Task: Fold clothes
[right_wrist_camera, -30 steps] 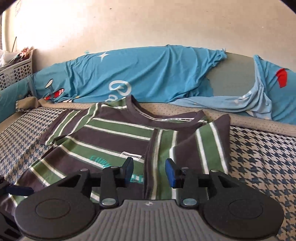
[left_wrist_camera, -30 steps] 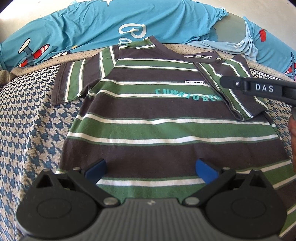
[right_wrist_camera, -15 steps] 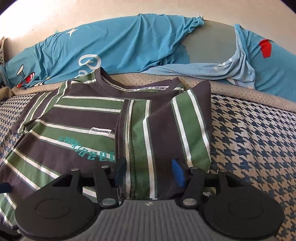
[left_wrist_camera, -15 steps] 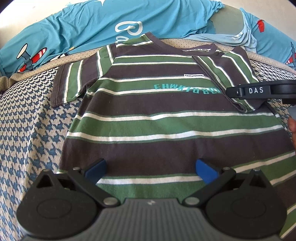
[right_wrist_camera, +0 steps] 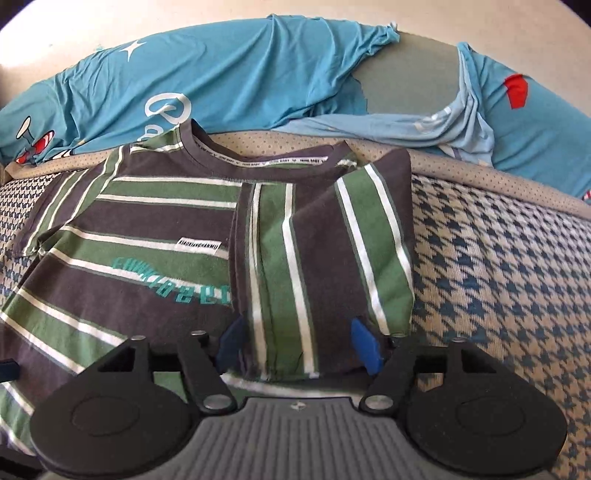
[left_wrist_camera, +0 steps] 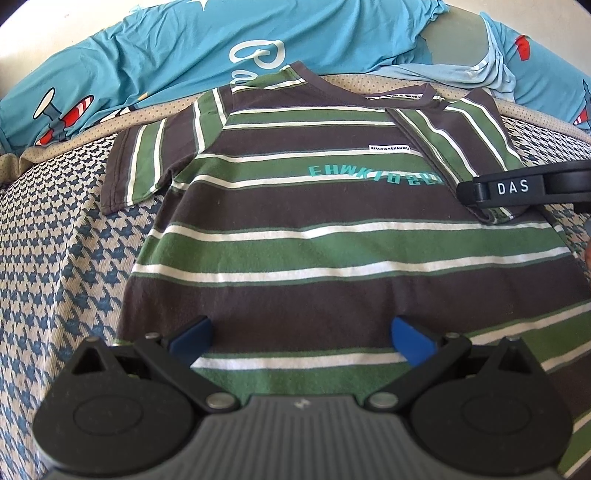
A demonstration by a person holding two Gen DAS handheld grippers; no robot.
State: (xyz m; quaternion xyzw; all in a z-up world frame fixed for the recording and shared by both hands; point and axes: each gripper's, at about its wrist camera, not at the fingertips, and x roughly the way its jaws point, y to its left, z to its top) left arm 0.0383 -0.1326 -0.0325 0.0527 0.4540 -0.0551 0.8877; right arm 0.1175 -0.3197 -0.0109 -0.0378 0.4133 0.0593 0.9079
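One striped T-shirt on the bed, two grippers at its near edges.

Left gripper point(left_wrist_camera: 301, 338) hovers released above the hem of the striped T-shirt point(left_wrist_camera: 332, 236); right gripper point(right_wrist_camera: 297, 341) stands spread astride the folded-in sleeve point(right_wrist_camera: 321, 266). The shirt lies flat, long axis toward 12 o'clock, collar far. Bare houndstooth cover point(right_wrist_camera: 498, 280) lies at 3 o'clock; one blue sheet point(left_wrist_camera: 295, 33) bounds the far edge.

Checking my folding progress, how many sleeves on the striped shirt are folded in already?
1: the right sleeve lies folded over the shirt chest. The left sleeve is spread out flat.
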